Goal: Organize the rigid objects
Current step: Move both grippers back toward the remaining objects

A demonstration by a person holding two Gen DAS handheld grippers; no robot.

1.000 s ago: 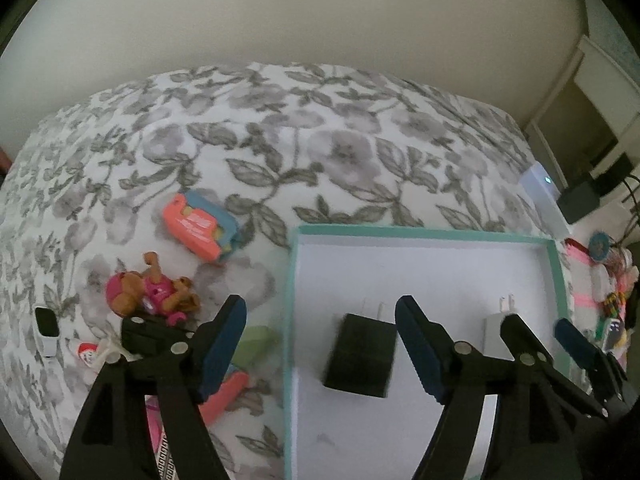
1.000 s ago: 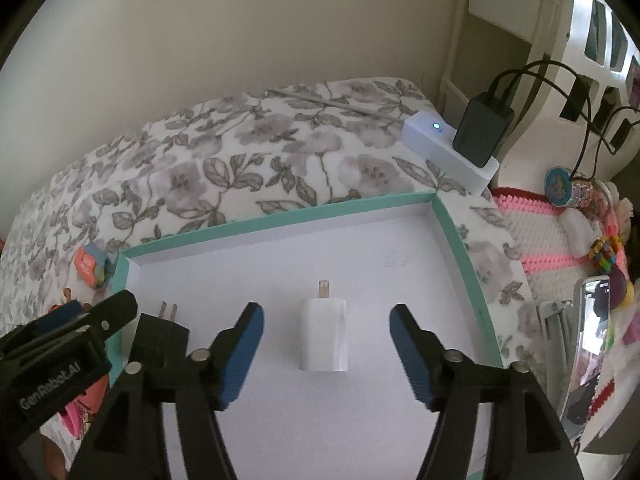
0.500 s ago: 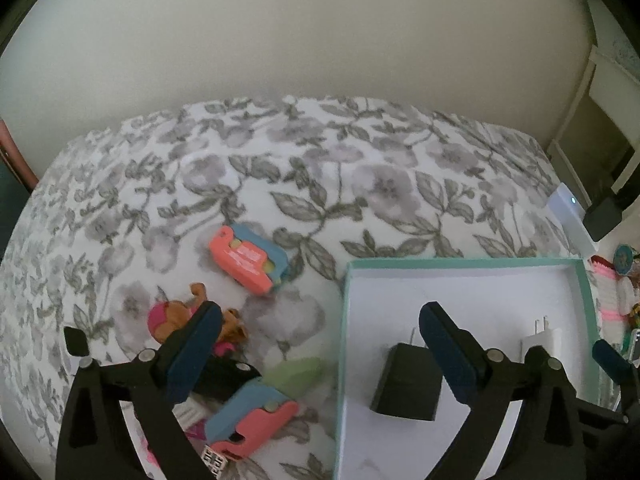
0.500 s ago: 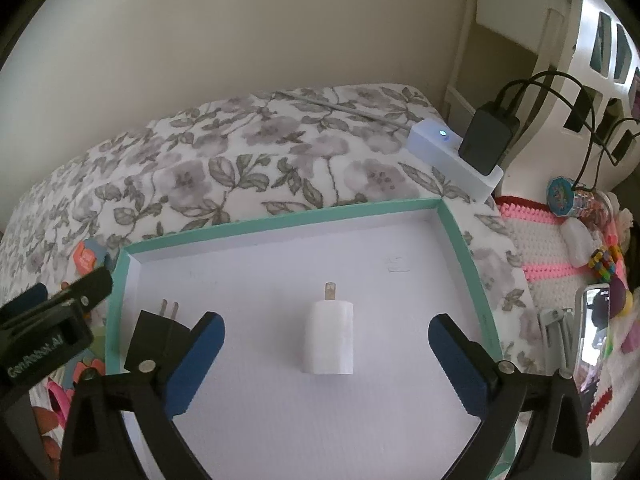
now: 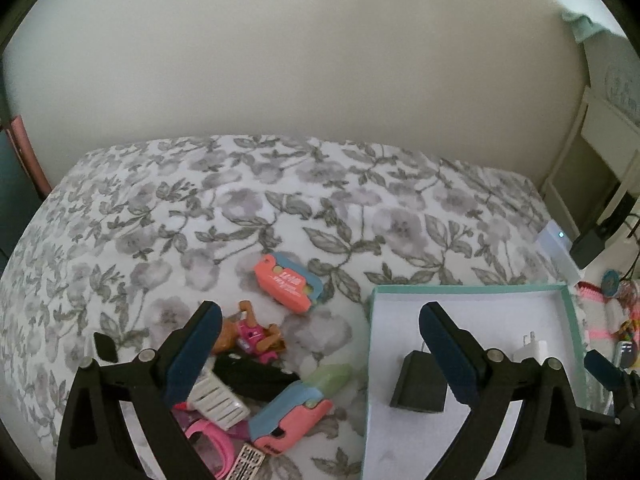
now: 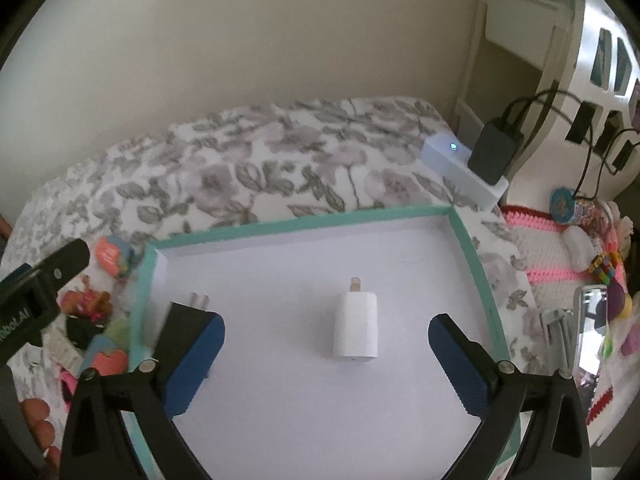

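A teal-rimmed white tray (image 5: 460,289) (image 6: 304,220) lies on the floral bed. In it lie a black charger (image 5: 418,388) (image 6: 182,316) and a white charger (image 6: 355,326) (image 5: 532,350). My left gripper (image 5: 320,354) is open and empty, raised above the tray's left edge and a toy pile. The pile holds a coral and blue toy (image 5: 289,282), a pink pup figure (image 5: 250,334), a black item (image 5: 256,376) and a second coral toy (image 5: 292,416). My right gripper (image 6: 326,364) is open and empty above the tray, with the white charger between its fingers but beyond them.
A white power strip (image 6: 460,164) with a black adapter (image 6: 494,156) sits at the bed's right corner. A pink and white crocheted mat (image 6: 552,252) with small trinkets lies right of the tray. A wall runs behind the bed.
Both grippers opened wider and pulled back and up from the tray. The left view swung left, so more of the toy pile shows. Both chargers stayed where they lay.
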